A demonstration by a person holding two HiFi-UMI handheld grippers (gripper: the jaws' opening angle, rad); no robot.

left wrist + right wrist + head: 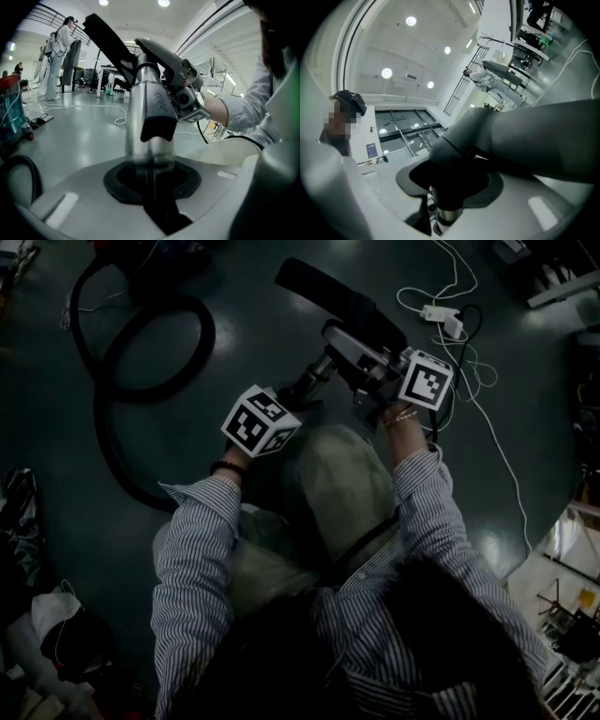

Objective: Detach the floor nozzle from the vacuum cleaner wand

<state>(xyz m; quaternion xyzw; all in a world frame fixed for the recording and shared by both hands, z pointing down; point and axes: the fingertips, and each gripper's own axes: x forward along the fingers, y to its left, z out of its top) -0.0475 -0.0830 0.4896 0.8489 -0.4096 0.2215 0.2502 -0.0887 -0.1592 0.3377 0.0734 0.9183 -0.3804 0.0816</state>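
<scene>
The left gripper [302, 390] has its jaws pressed in on the bare metal wand [146, 117], which rises straight out from between them. A black clip-like piece [158, 123] sits on the tube just beyond the jaws. The right gripper [377, 381] has its jaws set wider, pinching the grey neck [464, 136] of the floor nozzle [336, 294]. The dark nozzle head lies just past those jaws, lifted clear of the floor [244, 324]. A short stub of metal tube shows under the neck, so the joint looks closed and the nozzle is not yet off.

The likeliest trouble is a pull against a catch that has not let go. If the black piece is the release, neither pair of jaws appears to press it, and hauling would only load the joint. The smooth tube could then slide through the left jaws. The rounded neck could twist in the right jaws, more so if it swivels, which would throw the pull off the wand's line and bind the fit. If it frees suddenly, both hands may fly apart and the nozzle head may swing. The hose [141, 362], trailing behind the left jaws, could drag on the wand.
</scene>
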